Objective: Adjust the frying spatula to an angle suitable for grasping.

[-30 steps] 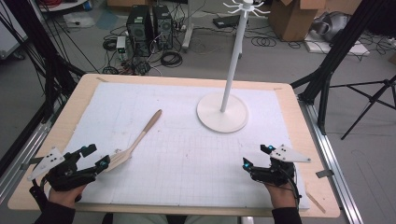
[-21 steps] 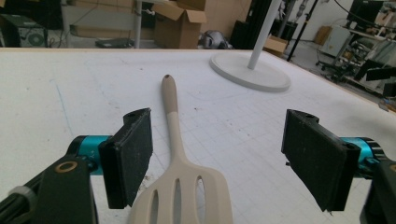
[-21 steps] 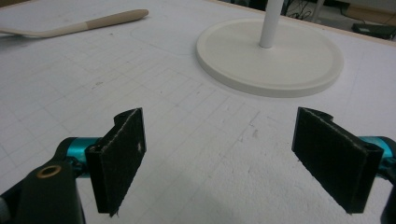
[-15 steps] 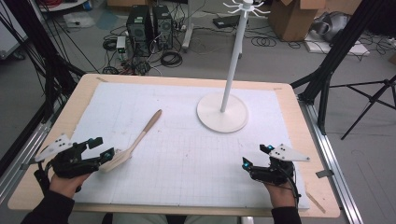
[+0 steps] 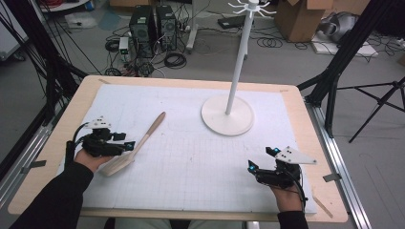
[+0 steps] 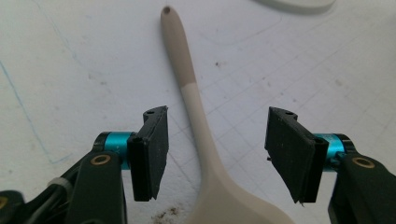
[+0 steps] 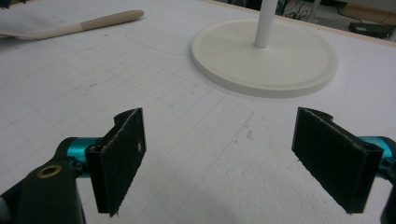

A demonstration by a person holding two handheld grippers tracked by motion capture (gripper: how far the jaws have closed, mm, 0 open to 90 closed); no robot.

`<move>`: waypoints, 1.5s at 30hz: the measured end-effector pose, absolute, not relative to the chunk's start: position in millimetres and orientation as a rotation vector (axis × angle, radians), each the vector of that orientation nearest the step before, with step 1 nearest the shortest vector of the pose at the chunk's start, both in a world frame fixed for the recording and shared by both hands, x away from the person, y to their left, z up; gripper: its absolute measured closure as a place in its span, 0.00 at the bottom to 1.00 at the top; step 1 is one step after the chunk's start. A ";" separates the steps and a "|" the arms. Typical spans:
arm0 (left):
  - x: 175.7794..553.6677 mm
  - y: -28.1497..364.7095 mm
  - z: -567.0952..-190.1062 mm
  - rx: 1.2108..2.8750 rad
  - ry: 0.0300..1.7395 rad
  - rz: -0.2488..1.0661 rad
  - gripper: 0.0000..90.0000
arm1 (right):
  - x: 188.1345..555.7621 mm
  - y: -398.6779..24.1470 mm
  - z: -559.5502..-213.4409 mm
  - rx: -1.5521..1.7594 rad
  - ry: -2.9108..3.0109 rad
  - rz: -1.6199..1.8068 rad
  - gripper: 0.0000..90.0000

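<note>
A pale wooden spatula lies slantwise on the white mat, its blade toward the near left and its handle pointing at the far right. My left gripper is over the spatula's neck. In the left gripper view the spatula runs between the jaws of the left gripper, with a gap on each side. The jaws have just been closing, and the pads do not touch it. My right gripper rests open at the near right, and in its own view nothing is between the jaws of the right gripper.
A white rack stand with a tall pole and hooks on top stands at the far middle right of the mat; its base is ahead of the right gripper. Wooden table edges frame the mat.
My left hand has moved away from the near edge and to the right, bringing its jaws over the spatula's neck, and the jaws have narrowed. The right hand has stayed still.
</note>
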State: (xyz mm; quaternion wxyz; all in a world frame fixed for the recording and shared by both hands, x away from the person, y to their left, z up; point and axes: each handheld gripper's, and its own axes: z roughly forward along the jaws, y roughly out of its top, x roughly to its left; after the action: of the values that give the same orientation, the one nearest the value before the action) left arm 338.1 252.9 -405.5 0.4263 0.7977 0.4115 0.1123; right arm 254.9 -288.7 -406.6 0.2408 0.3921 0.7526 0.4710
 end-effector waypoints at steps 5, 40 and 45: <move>351.2 245.9 -414.2 2.066 1.047 0.262 0.45 | 255.7 -288.4 -406.5 1.070 2.061 1.287 0.18; 352.5 206.3 -418.7 2.298 0.945 0.208 0.87 | 253.8 -291.3 -404.7 1.091 2.042 1.287 0.18; 346.5 202.1 -410.9 2.270 0.903 0.211 0.86 | 253.7 -291.6 -404.8 1.092 2.043 1.285 0.18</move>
State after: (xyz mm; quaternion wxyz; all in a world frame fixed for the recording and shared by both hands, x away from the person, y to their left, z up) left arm 346.5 202.1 -410.9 0.3377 0.8714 0.3466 0.0810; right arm 253.7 -291.6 -404.8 0.2438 0.3999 0.7479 0.4704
